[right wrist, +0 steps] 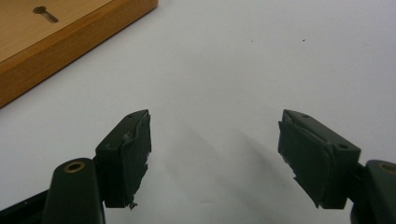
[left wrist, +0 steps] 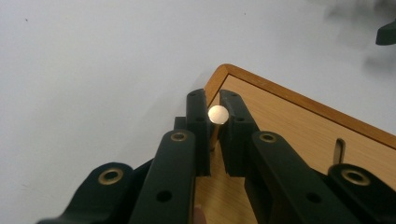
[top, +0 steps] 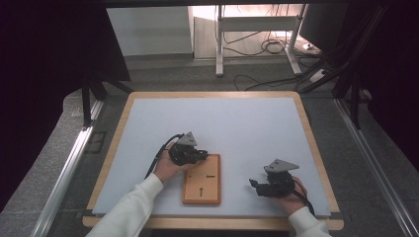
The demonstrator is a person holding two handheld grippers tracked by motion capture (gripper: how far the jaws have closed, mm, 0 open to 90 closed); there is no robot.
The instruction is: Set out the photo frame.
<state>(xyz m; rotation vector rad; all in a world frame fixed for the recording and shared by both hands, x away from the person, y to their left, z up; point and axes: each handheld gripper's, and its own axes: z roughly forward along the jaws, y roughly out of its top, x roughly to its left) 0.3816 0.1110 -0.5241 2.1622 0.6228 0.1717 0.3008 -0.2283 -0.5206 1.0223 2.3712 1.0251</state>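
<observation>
Gripping a small round metal piece [left wrist: 217, 114] between its two black jaws, the left gripper [top: 200, 154] stands at the far left corner of the wooden board [top: 202, 190]. Its jaws are narrow and their pads press on the piece from both sides, just above the board's corner. The board lies on the white table [top: 237, 123], near the table's front edge and a little left of its middle. It has a keyhole slot and some short slits on top. The right gripper [right wrist: 215, 149] rests near the front right corner of the table, well apart from the board, with jaws wide and nothing between them.
</observation>
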